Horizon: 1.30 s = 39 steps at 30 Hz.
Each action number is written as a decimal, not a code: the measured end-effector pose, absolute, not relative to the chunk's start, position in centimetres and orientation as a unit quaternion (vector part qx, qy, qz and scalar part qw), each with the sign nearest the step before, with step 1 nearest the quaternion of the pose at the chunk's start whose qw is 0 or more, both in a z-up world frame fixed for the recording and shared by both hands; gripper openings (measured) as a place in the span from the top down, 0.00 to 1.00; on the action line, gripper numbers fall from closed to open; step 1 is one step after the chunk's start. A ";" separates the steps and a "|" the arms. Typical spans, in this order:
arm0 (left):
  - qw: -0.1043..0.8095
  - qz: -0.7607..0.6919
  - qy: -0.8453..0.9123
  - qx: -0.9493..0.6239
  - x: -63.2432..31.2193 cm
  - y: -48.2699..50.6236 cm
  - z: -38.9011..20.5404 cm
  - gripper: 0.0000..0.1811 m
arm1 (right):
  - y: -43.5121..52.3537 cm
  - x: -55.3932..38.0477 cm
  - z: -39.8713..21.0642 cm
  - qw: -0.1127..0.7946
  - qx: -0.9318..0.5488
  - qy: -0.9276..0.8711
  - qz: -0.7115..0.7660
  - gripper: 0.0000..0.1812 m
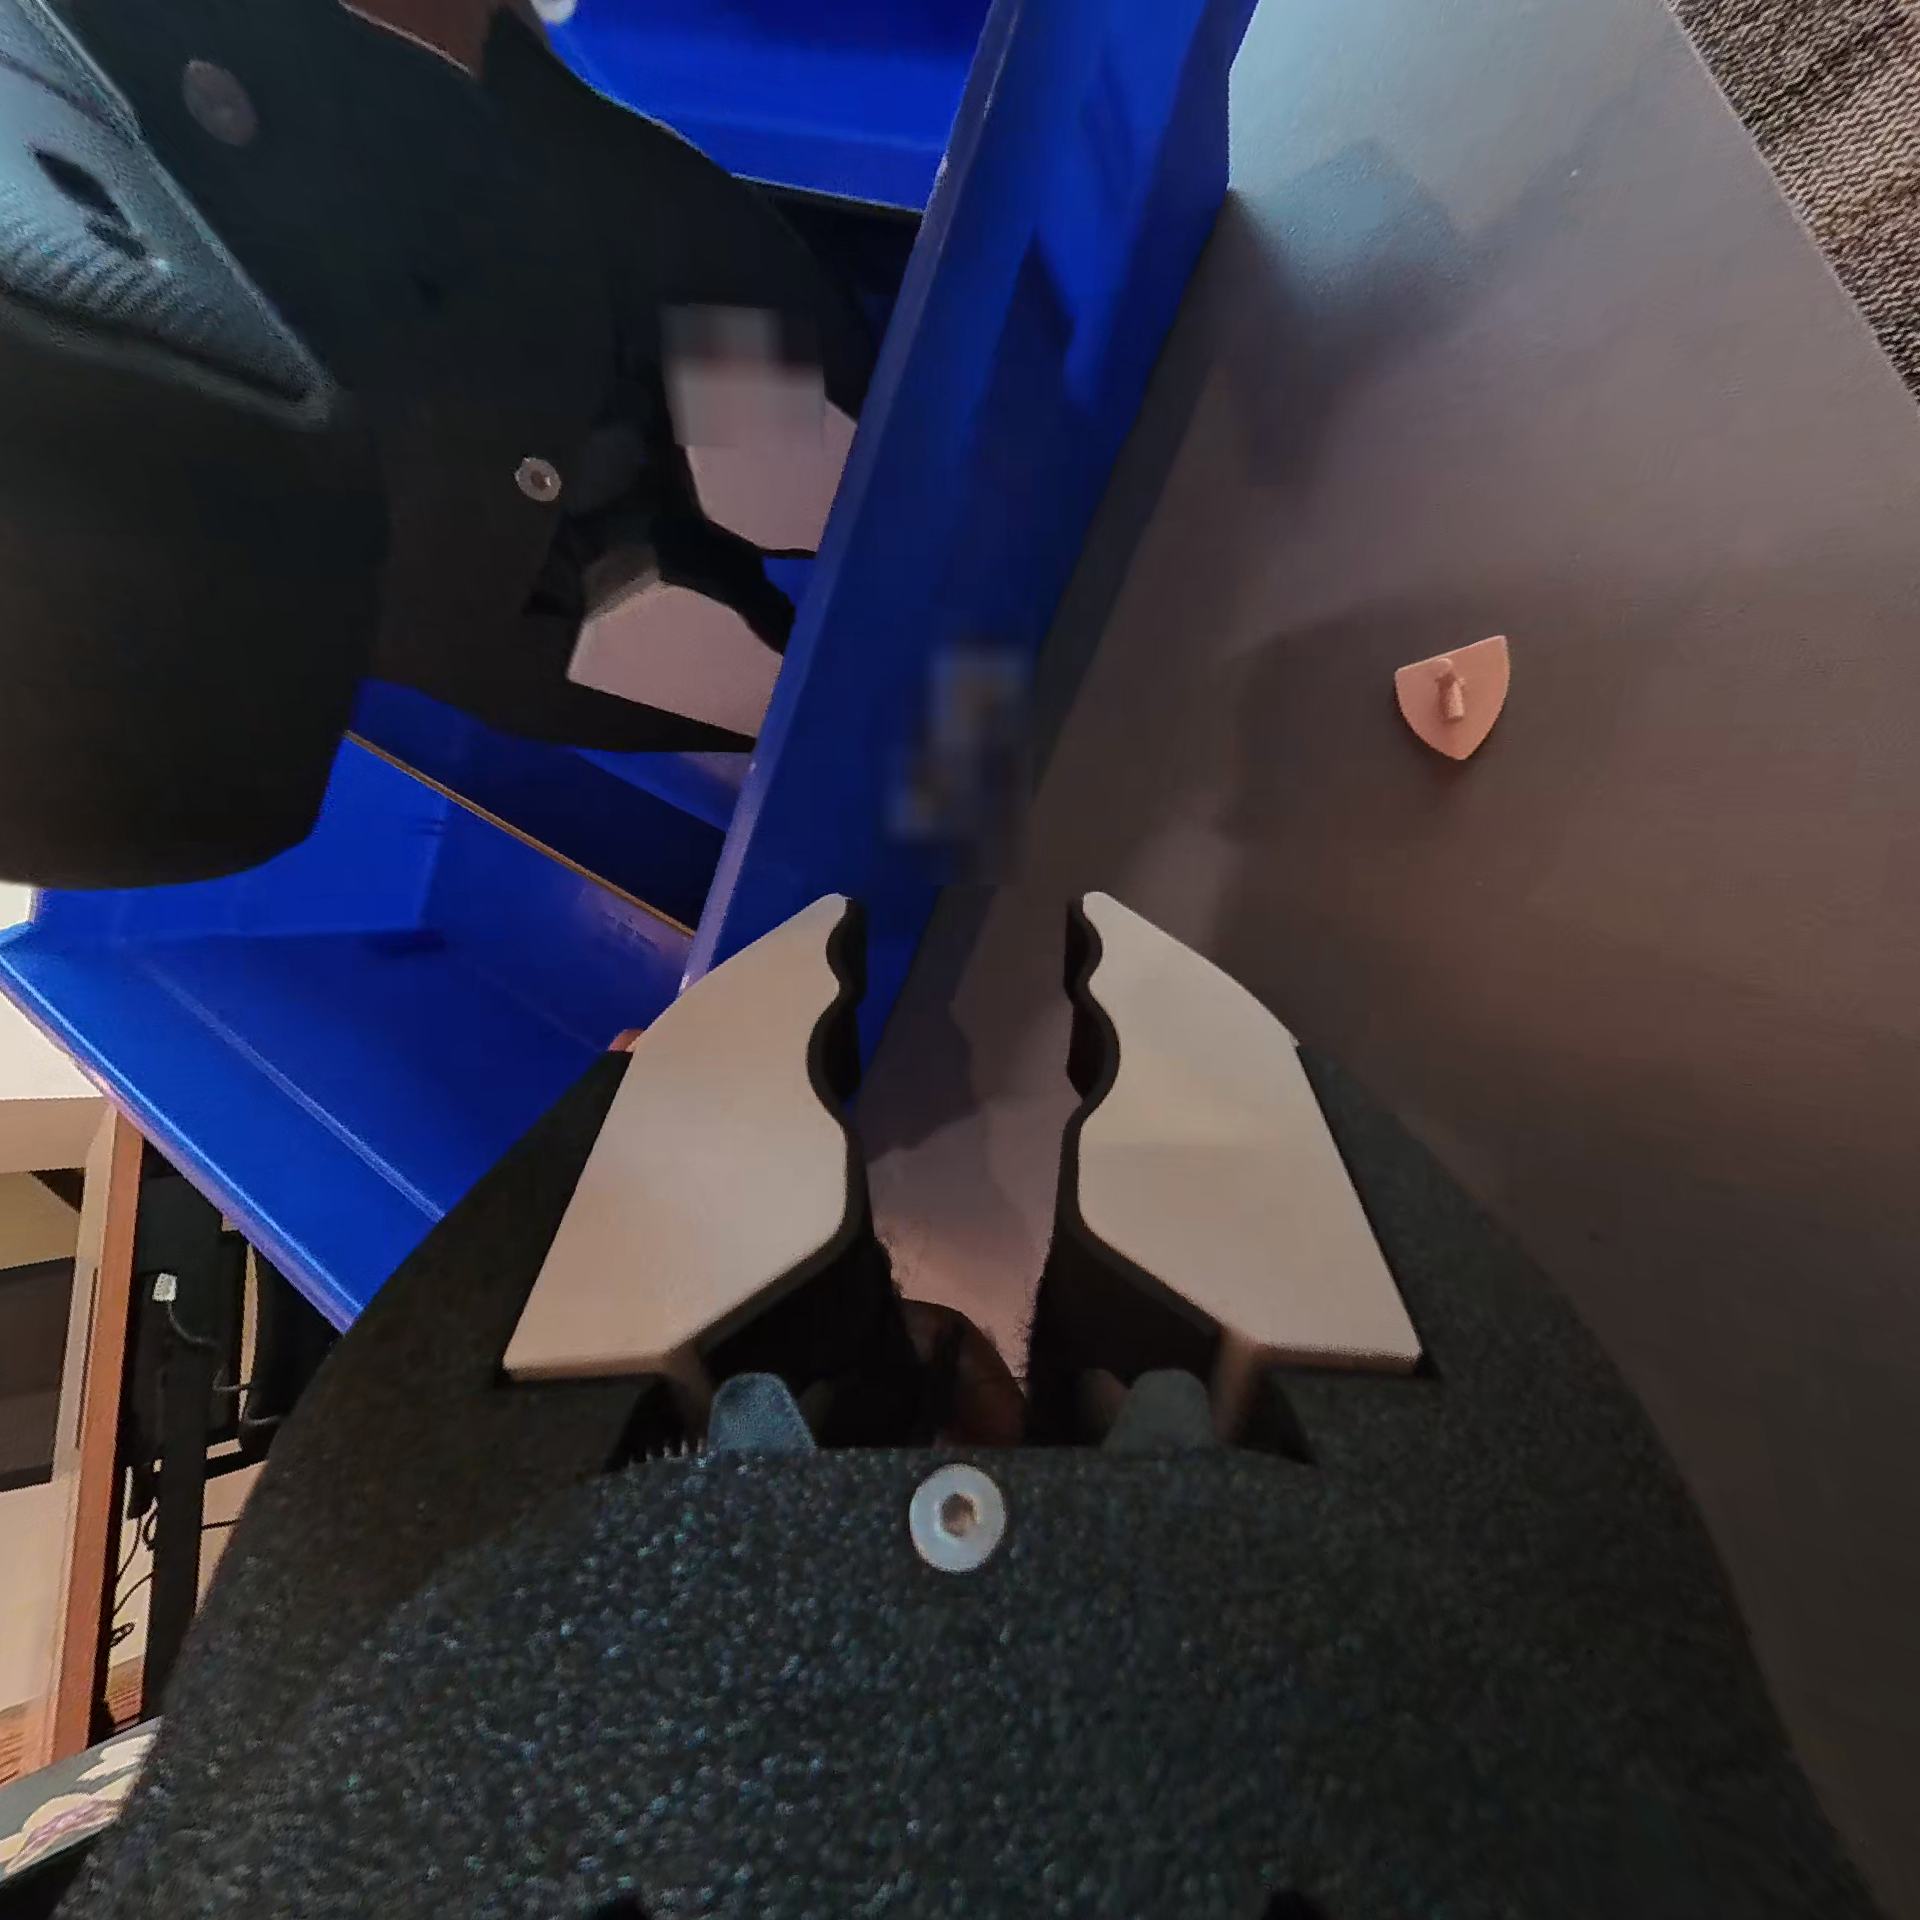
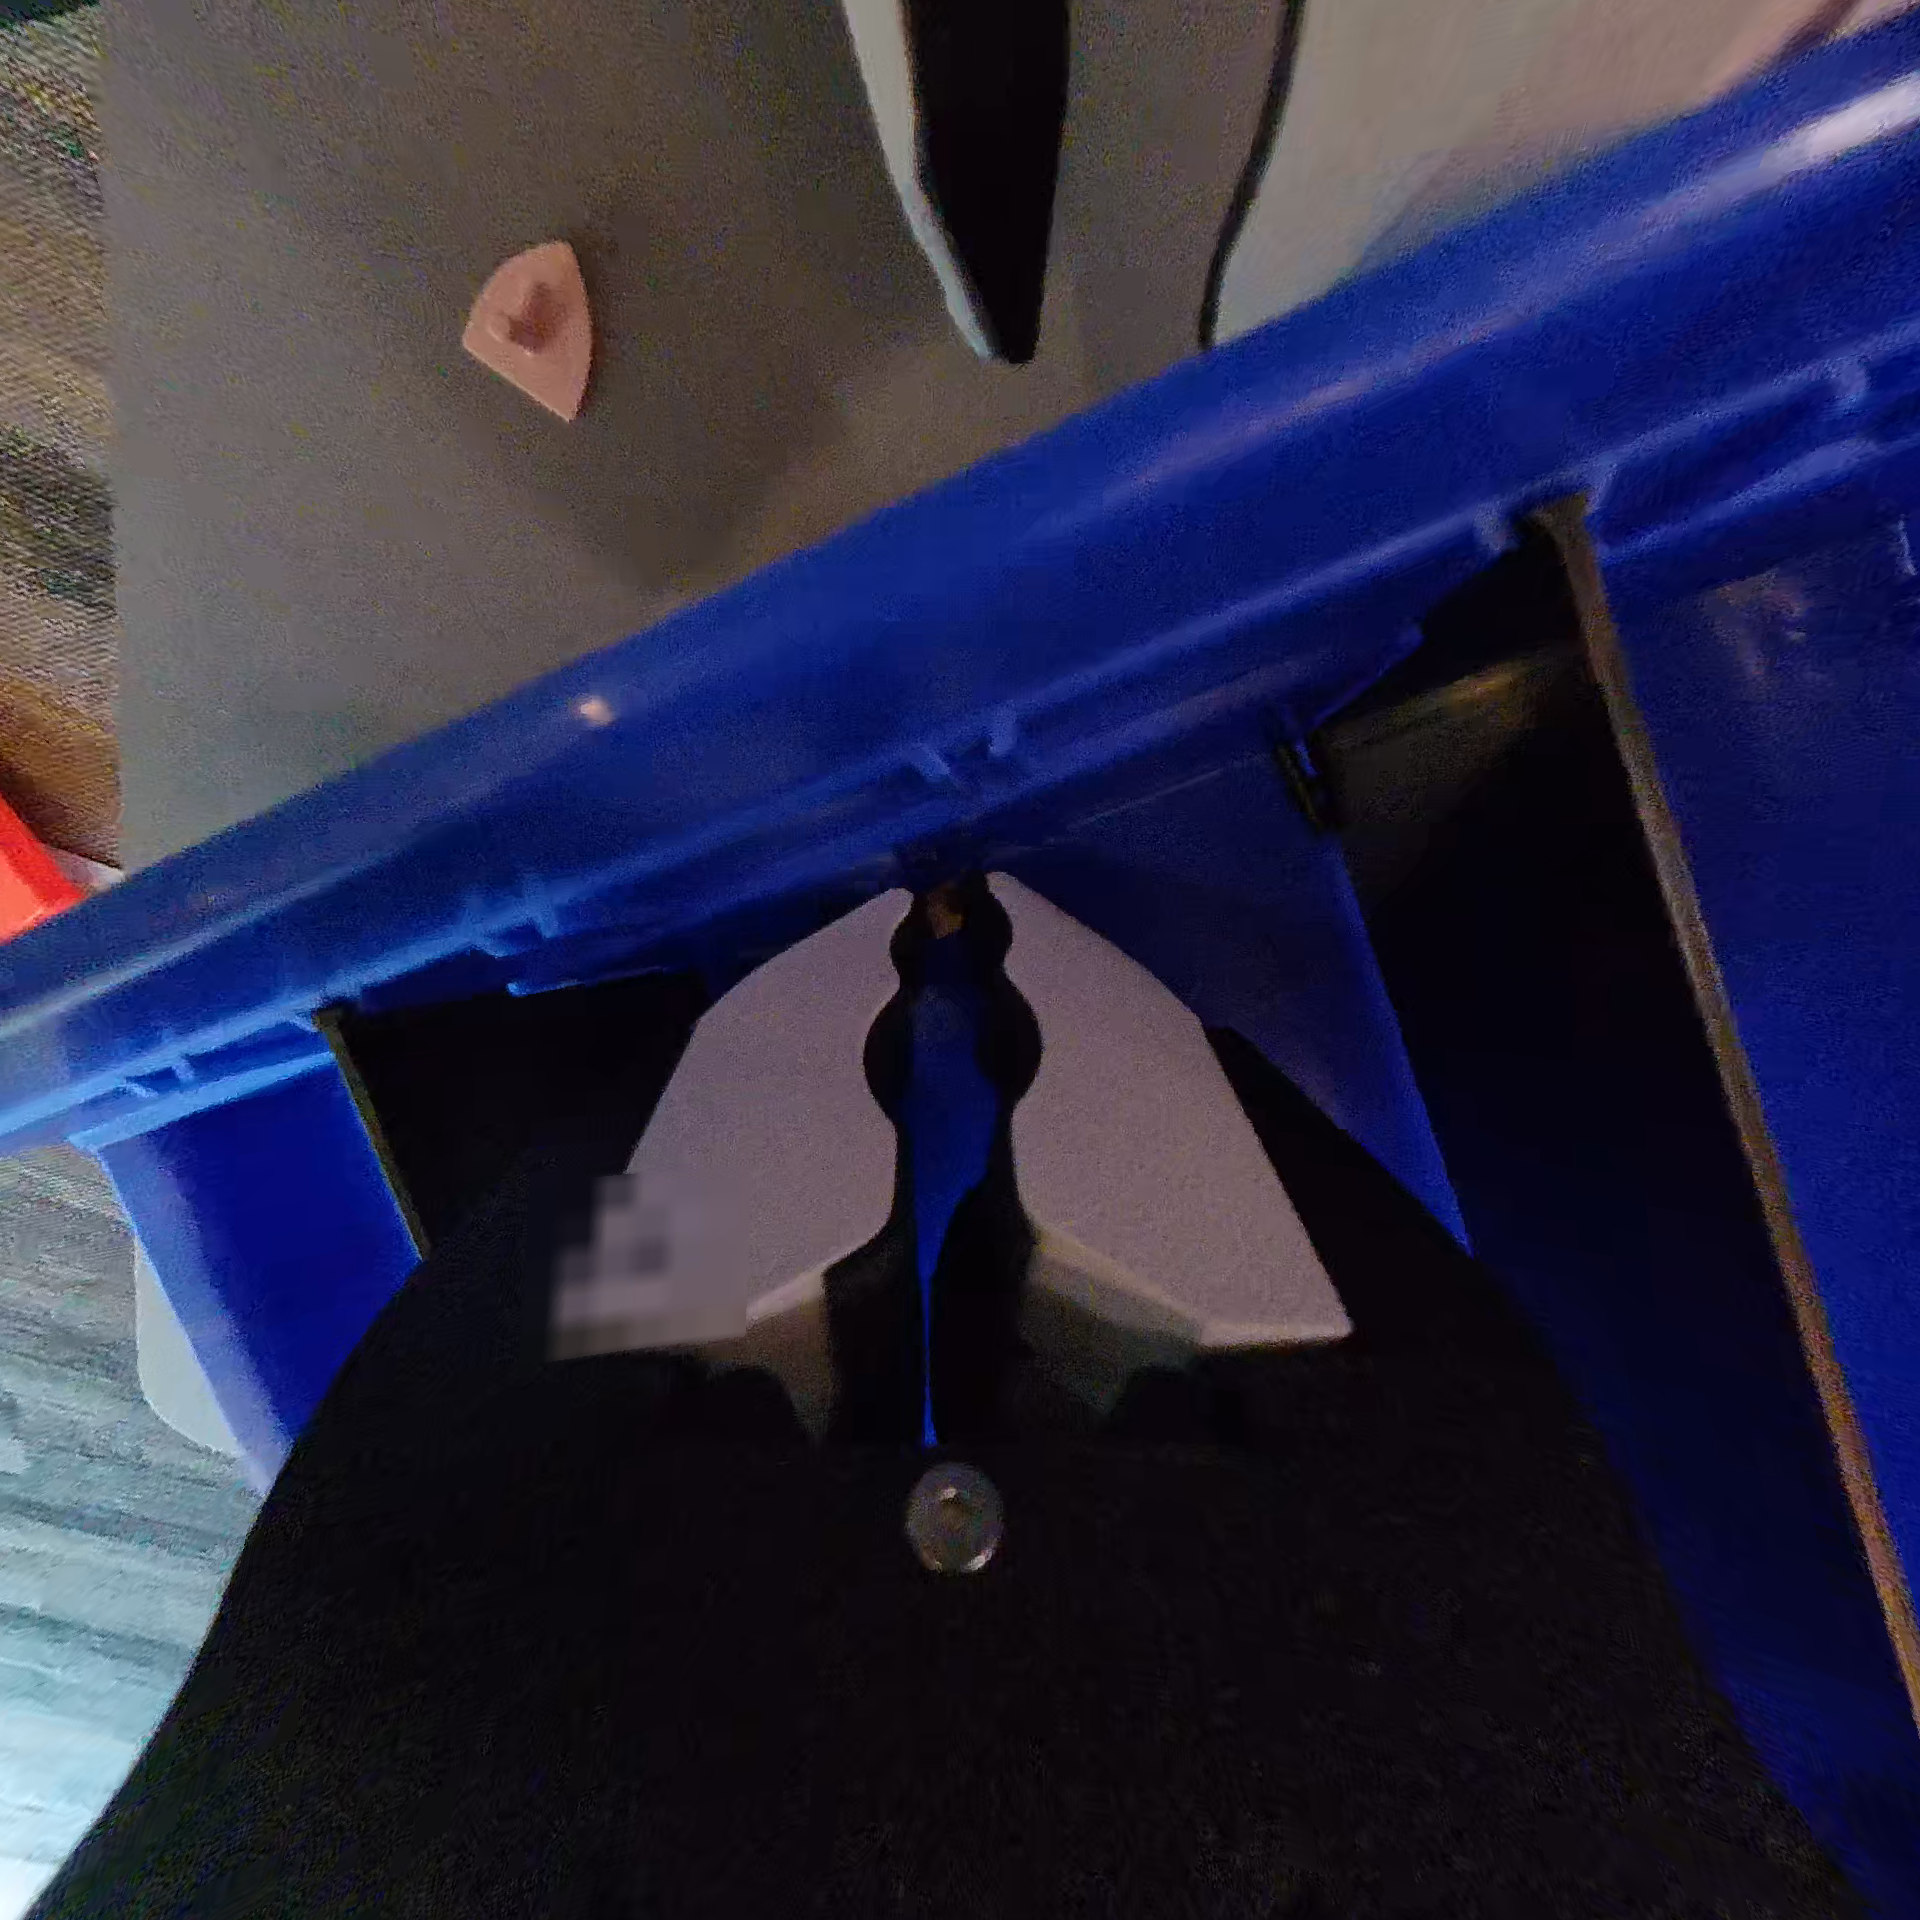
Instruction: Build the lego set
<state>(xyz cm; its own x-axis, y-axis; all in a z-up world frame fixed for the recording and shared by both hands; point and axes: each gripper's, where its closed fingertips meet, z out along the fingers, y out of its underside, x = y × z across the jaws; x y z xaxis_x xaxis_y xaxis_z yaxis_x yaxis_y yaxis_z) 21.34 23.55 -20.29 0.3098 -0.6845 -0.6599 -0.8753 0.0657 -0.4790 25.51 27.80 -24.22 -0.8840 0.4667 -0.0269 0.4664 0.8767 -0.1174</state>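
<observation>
A blue plastic bin (image 1: 987, 468) with divider walls stands on a dark table (image 1: 1558, 1039). A small pink shield-shaped Lego piece (image 1: 1452, 696) lies alone on the table to the bin's right; it also shows in the right wrist view (image 2: 532, 327). My left gripper (image 1: 961, 935) is open and empty, just outside the bin's wall, low over the table. My right gripper (image 2: 948, 909) reaches inside the bin (image 2: 935, 675) near its wall, with its fingers closed on a tiny tan piece at the tips. It also shows in the left wrist view (image 1: 717, 561), with its tips hidden behind the bin wall.
Thin dividers (image 2: 1662, 831) split the bin into compartments. Carpet (image 1: 1849, 104) lies past the table's far edge. Wooden furniture and cables (image 1: 94, 1351) stand below at left. A red object (image 2: 31, 862) sits at the left edge, and a dark cable (image 2: 1236, 208) hangs beyond the table. Spacing between my two grippers at the tips: around 7 cm.
</observation>
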 end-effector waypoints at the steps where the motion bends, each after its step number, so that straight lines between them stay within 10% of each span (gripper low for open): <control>1: 0.446 0.106 0.579 -0.675 21.3 23.5 -20.3 0.80 | 28.3 25.3 -23.8 0.017 -0.248 -0.968 0.047 0.95; 11: 0.445 0.098 0.584 -0.671 21.3 23.7 -20.1 0.80 | 25.7 27.3 -7.8 0.336 -0.463 -0.815 0.090 0.96; 28: 0.441 0.092 0.578 -0.680 21.5 23.7 -20.0 0.80 | 21.0 29.4 -24.0 0.314 -0.814 -0.470 0.131 0.92; 39: 0.449 0.088 0.578 -0.676 21.7 23.7 -20.0 0.79 | 20.1 27.9 -18.6 0.383 -0.725 -0.539 0.195 0.95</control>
<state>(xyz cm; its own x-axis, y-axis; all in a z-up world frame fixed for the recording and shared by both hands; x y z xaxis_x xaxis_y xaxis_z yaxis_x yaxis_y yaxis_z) 21.70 23.66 -20.00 0.3171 -0.7012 -0.6385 -0.8601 0.0711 -0.5052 27.93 20.13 -18.57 0.3436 0.9301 0.1298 0.6312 -0.1264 -0.7653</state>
